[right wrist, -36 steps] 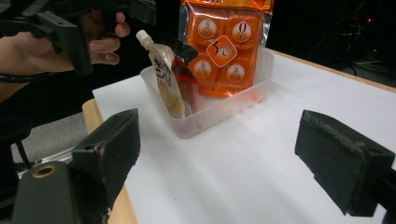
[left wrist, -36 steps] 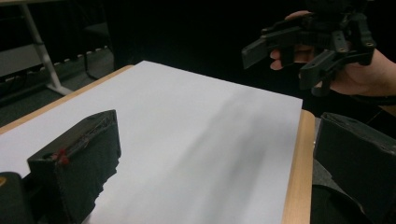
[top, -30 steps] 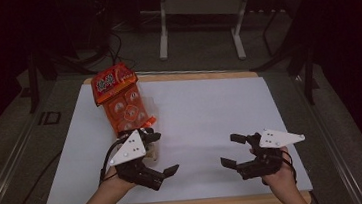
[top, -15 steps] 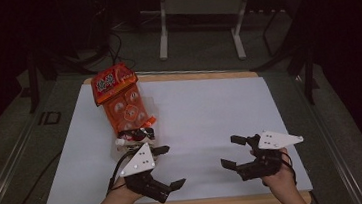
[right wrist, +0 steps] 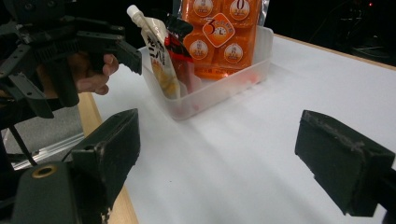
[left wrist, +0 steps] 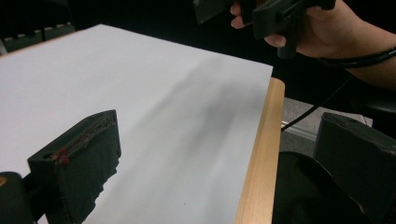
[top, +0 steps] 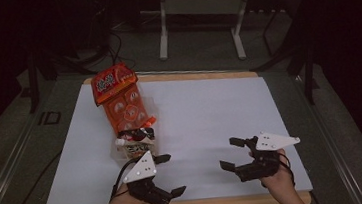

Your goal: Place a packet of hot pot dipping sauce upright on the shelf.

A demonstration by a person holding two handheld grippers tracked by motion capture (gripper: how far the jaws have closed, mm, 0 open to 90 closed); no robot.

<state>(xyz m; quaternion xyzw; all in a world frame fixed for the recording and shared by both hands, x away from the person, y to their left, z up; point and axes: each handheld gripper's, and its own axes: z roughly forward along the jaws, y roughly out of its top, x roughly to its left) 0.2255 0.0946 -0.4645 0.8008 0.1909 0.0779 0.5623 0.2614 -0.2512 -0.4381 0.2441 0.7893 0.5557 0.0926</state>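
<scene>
A clear plastic bin (right wrist: 224, 91) stands at the table's left side. It holds an orange multi-pack (top: 128, 109) leaning upright, a red snack bag (top: 112, 81) behind that, and a spouted pouch (top: 135, 145) at the near end. My left gripper (top: 172, 174) is open just in front of the bin, near the front edge, with nothing between its jaws. My right gripper (top: 228, 153) is open too and empty, at the front right over the white sheet. The right gripper view shows the pouch (right wrist: 159, 56), the multi-pack (right wrist: 219, 32) and the left gripper (right wrist: 70, 42) beside the bin.
A white sheet (top: 210, 114) covers the wooden table, whose front edge (left wrist: 259, 154) runs under my left gripper. The other hand and its gripper (left wrist: 280, 18) show at the top of the left gripper view. A metal stand (top: 197, 5) is on the floor beyond the table.
My left gripper has drawn back from the bin toward the front edge and turned to face right. The right gripper has stayed where it was.
</scene>
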